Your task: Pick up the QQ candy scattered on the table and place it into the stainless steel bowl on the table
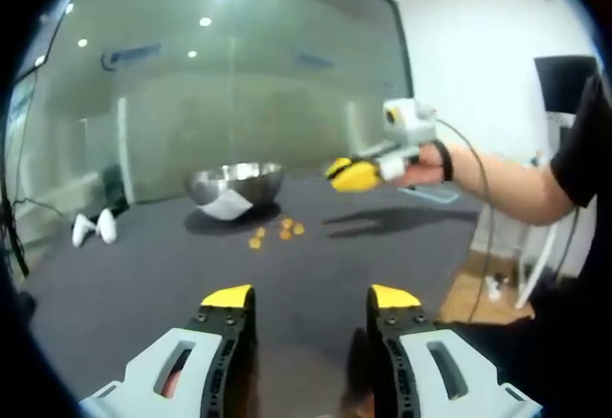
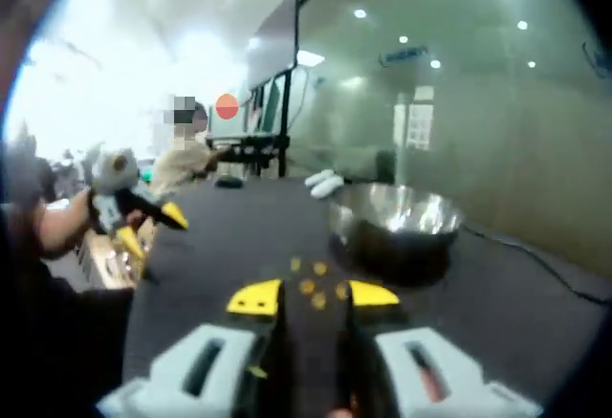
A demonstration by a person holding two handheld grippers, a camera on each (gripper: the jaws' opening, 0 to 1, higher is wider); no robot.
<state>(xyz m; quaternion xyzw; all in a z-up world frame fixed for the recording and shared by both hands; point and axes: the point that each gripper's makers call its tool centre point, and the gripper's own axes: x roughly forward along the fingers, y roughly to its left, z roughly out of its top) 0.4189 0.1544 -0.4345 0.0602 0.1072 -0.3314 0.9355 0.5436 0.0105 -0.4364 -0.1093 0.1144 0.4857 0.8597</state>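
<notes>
Left gripper (image 1: 311, 296) gapes; blurred candies (image 1: 277, 231) near bowl (image 1: 236, 183).

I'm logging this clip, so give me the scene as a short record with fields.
surface: dark table
bowl: steel bowl, upright on the table
candies: orange candies loose on the table beside the bowl
left tool: open, empty, above the table
right tool: open, empty, pointed at the candies
extras: white objects on the table

Orange candies (image 1: 277, 232) (scattered), beside steel bowl (image 1: 236, 185)
</notes>
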